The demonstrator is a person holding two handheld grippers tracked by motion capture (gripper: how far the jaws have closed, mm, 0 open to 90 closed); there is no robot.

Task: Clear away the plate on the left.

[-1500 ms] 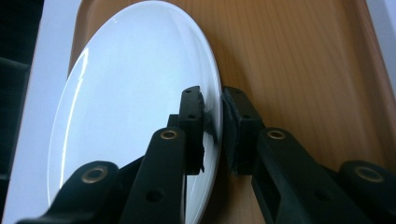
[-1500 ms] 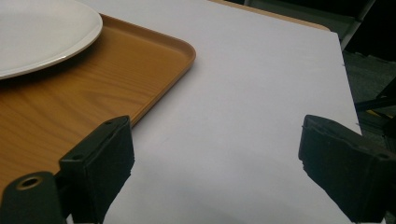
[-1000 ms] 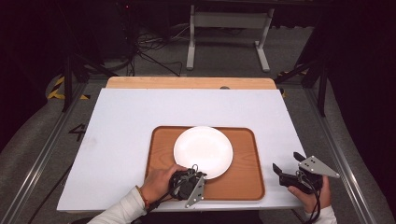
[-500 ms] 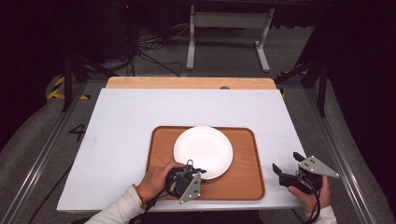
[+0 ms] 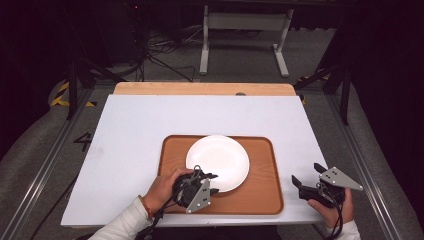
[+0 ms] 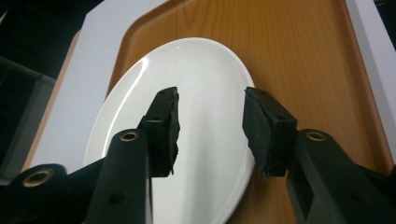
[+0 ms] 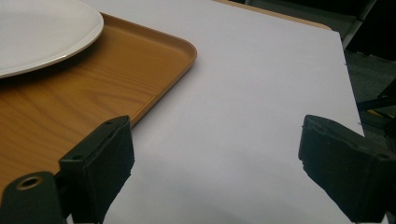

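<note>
A white round plate (image 5: 218, 159) lies on a brown wooden tray (image 5: 265, 195) near the front of the white table. My left gripper (image 5: 212, 183) hovers at the plate's near rim, held by a hand in a white sleeve. In the left gripper view the plate (image 6: 210, 60) lies under the left gripper (image 6: 210, 112), whose jaws stand apart with nothing between them. My right gripper (image 5: 306, 173) rests open over bare table just right of the tray. In the right gripper view the right gripper (image 7: 215, 154) is spread wide, with the tray's corner (image 7: 93, 93) and the plate's edge (image 7: 42, 32) at the left.
The white table top (image 5: 150, 130) has a wooden strip (image 5: 200, 89) along its far edge. Beyond it are a metal stand (image 5: 245, 30) and cables on the floor. Rails run along both sides of the table.
My left gripper has shifted slightly left along the plate's near rim and turned a little. The right gripper has stayed where it was.
</note>
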